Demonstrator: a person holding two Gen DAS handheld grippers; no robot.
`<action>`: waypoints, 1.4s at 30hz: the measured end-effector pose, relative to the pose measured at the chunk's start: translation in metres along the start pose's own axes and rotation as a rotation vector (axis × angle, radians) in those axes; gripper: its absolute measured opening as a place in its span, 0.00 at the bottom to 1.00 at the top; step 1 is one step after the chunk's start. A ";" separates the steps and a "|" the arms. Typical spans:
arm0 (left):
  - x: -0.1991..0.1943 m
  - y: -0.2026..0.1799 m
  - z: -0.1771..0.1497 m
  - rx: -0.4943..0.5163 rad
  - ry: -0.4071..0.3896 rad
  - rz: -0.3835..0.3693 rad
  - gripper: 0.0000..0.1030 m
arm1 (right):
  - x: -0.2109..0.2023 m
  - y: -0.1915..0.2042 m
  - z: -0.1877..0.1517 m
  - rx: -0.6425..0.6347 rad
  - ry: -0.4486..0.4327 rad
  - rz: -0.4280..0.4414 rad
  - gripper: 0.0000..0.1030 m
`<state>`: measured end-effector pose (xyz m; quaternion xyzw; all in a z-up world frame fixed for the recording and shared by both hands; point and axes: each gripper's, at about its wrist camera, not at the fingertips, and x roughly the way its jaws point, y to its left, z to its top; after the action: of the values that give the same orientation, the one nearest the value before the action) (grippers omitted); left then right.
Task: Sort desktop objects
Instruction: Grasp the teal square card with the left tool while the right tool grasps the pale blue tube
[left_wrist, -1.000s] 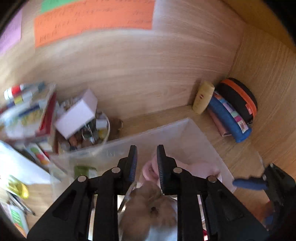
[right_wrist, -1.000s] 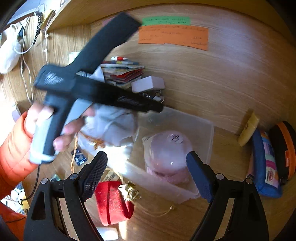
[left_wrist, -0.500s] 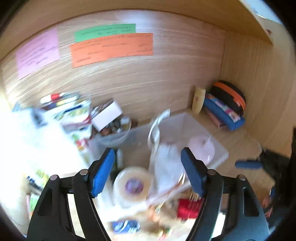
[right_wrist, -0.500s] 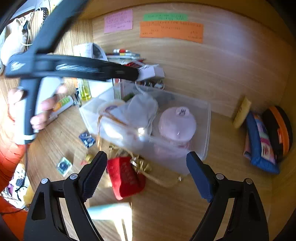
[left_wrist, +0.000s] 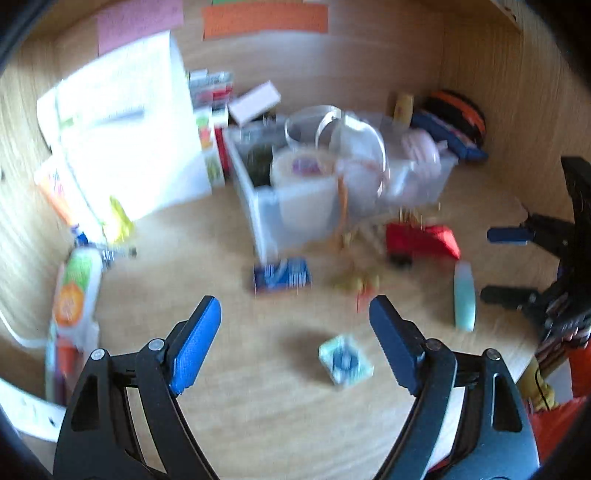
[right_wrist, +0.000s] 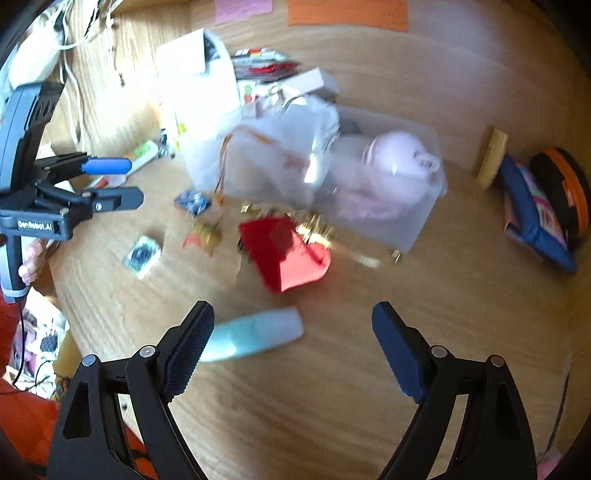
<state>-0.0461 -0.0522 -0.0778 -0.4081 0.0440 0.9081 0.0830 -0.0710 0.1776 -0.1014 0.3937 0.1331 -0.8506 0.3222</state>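
A clear plastic bin (left_wrist: 258, 206) (right_wrist: 417, 225) stands mid-desk with a tape roll (left_wrist: 303, 177), a translucent bag (right_wrist: 280, 155) and a pink round thing (right_wrist: 399, 155) in it. In front of it lie a red pouch (right_wrist: 288, 251) (left_wrist: 421, 236), a blue packet (left_wrist: 280, 275) (right_wrist: 192, 201), a small pale square packet (left_wrist: 345, 360) (right_wrist: 142, 254), a yellowish trinket (right_wrist: 205, 234) and a pale blue tube (right_wrist: 255, 334) (left_wrist: 463, 295). My left gripper (left_wrist: 295, 332) hangs over the desk near the square packet, jaws opening, nothing between them. My right gripper (right_wrist: 293, 332) stands open just above the tube.
Papers and books (left_wrist: 125, 133) pile up at the back left, with a colourful tube (left_wrist: 74, 288) beside them. A blue pencil case (right_wrist: 535, 214) and a black and orange case (right_wrist: 565, 184) lean at the right wall. Sticky notes hang on the back panel.
The left gripper opened, let go of the bag in the bin, and drew back and down toward the front of the desk. The right gripper sank toward the pale blue tube.
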 end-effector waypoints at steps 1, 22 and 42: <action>0.001 0.001 -0.007 0.001 0.013 0.000 0.81 | 0.001 0.002 -0.002 -0.004 0.010 0.003 0.83; 0.030 -0.018 -0.025 0.100 0.088 -0.090 0.60 | 0.026 0.024 -0.011 -0.063 0.109 0.017 0.81; 0.023 -0.005 -0.025 0.014 0.031 -0.080 0.38 | 0.004 0.016 -0.005 -0.061 0.027 0.026 0.69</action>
<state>-0.0415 -0.0482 -0.1115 -0.4228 0.0353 0.8974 0.1214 -0.0600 0.1658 -0.1071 0.3967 0.1582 -0.8365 0.3434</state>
